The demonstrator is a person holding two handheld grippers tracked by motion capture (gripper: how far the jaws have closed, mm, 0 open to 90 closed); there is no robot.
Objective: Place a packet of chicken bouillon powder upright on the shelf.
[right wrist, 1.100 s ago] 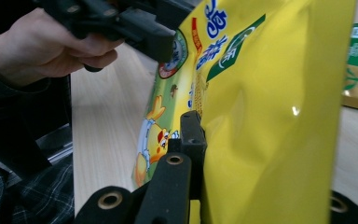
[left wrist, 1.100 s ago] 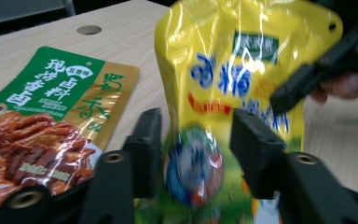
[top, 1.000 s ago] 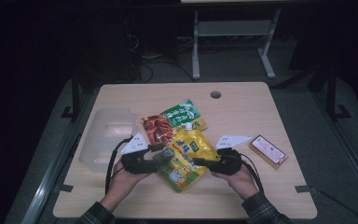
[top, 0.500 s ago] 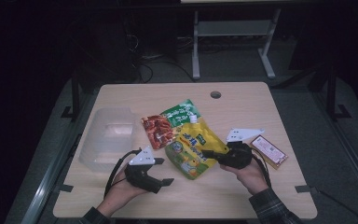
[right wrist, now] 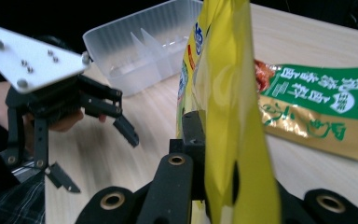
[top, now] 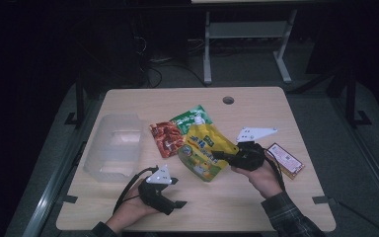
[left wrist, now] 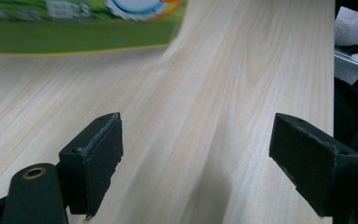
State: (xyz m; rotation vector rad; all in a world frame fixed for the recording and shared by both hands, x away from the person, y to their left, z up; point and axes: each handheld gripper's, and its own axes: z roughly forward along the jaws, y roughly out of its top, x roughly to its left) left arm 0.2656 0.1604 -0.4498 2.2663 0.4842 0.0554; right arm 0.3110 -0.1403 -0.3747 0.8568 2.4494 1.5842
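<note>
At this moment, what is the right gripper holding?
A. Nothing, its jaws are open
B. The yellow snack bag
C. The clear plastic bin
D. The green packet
B: in the right gripper view the right gripper has its jaws clamped on the yellow snack bag, lifted off the table.

Bare table (top: 256, 106) runs along the frame's top edge and across the lower middle. The clear bin (top: 114, 146) blocks centre-left; the red packet (top: 166, 138), green packet (top: 192, 117), yellow pouch (top: 205, 149) and flat box (top: 286, 160) crowd the centre and right.
</note>
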